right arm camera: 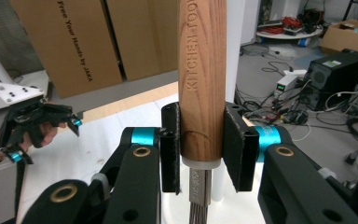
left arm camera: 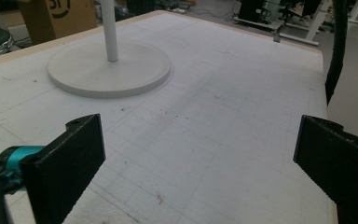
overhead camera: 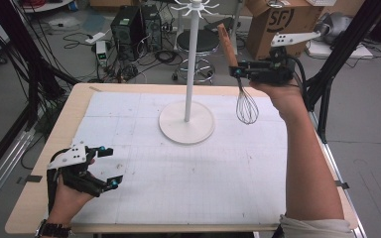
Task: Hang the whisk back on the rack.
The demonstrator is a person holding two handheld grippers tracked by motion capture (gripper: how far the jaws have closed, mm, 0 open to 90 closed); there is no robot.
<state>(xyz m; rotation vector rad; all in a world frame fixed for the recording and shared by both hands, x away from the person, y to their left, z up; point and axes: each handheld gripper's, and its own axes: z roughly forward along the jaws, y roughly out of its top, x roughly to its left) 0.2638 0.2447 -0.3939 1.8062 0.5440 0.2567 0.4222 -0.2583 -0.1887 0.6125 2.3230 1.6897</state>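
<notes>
A whisk with a wooden handle and a wire head hangs upright above the table's far right. My right gripper is shut on its handle, just above the metal neck. To its left, a white stand rises from a round base to a ring of hooks at the top. At the near left corner my left gripper is open, low over the mat, holding nothing. Its jaws stand wide apart, and the stand's base lies beyond them.
A white gridded mat covers the wooden table. Behind the table are a stool, computer cases, cables on the floor and a cardboard box. Black frame struts stand at the right.
</notes>
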